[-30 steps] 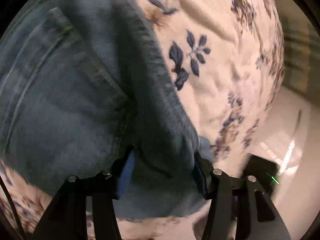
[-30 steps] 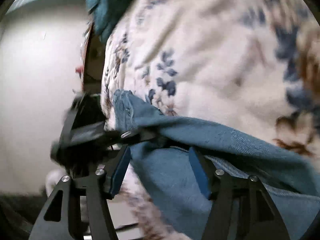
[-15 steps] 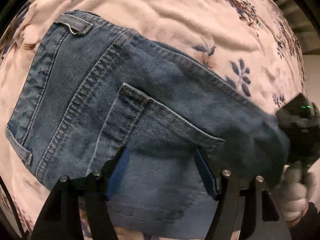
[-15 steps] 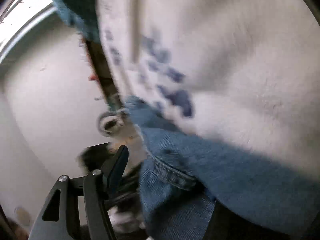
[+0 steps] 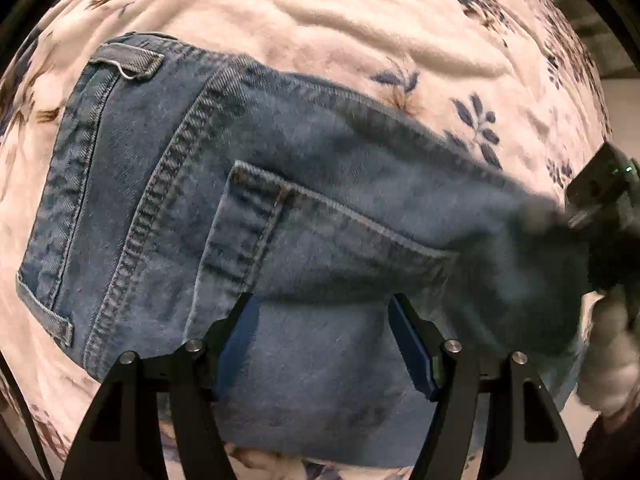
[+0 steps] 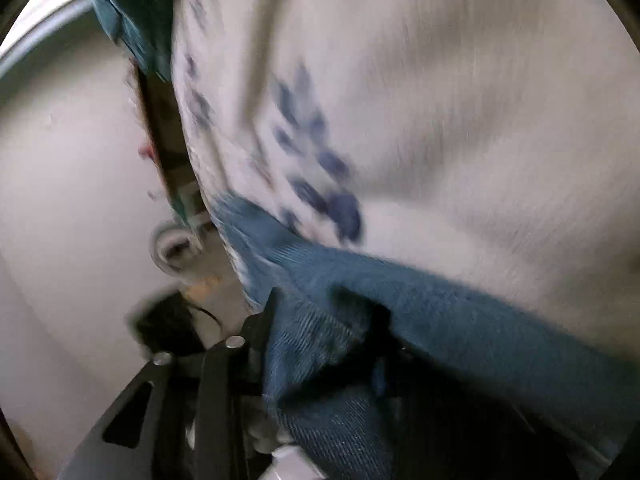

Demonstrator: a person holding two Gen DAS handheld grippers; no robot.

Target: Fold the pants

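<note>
Pants (image 5: 304, 216) are showing as mid-blue denim, matt, with a visible twill weave; seams and the back pocket (image 5: 320, 248) edge are carrying raised, paler double stitching, and the cloth is looking faded along the folds. Blanket (image 5: 320, 12) underneath is reading as soft fleece, cream with a printed blue and brown floral pattern, nap fuzzy and matt. Left gripper (image 5: 320, 312) is presenting black plastic fingers, semi-matt, with bright polished metal pins and smooth blue pads (image 5: 408, 340). Glove (image 5: 612, 364) at the right edge is appearing as a white knit, blurred. In the right wrist view, the floor (image 6: 68, 160) is looking smooth, pale and slightly glossy.
</note>
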